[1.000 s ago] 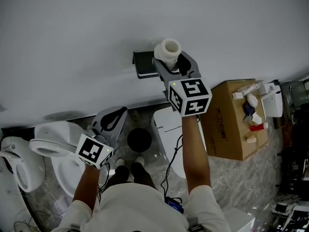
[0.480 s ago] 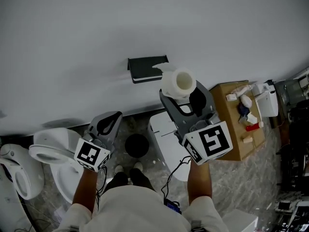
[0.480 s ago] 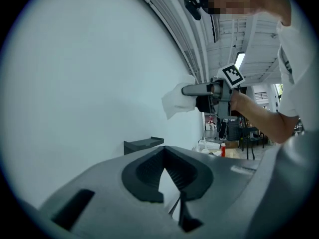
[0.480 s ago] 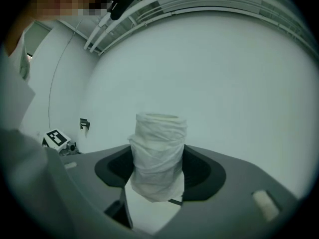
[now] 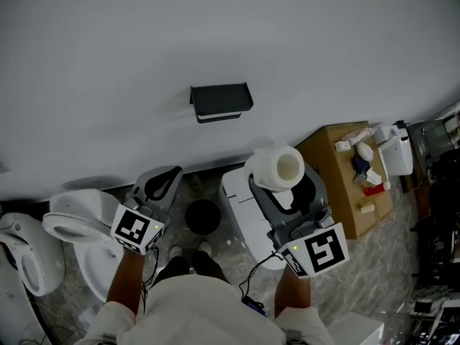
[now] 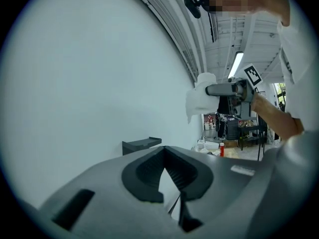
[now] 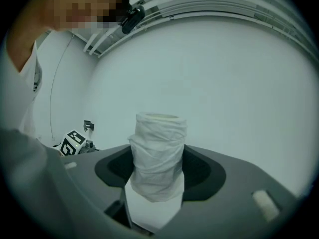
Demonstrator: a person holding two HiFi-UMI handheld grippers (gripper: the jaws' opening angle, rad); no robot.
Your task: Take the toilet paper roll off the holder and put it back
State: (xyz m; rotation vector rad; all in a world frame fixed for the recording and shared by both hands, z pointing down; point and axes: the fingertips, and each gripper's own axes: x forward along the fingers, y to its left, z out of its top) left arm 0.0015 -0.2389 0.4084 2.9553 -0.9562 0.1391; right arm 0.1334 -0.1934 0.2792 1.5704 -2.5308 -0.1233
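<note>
The white toilet paper roll (image 5: 274, 169) is clamped at its sides by the right gripper (image 7: 158, 172), well apart from the black wall-mounted holder (image 5: 221, 100); the left gripper (image 6: 167, 156) is closed and empty. The roll is judged light, soft and easily crushed, so a gentle hold at mid-length is advised.

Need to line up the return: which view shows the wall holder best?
Head view: the holder shows whole, with nothing in front. Left gripper view catches the holder small and edge-on. Right gripper view doesn't show it.
</note>
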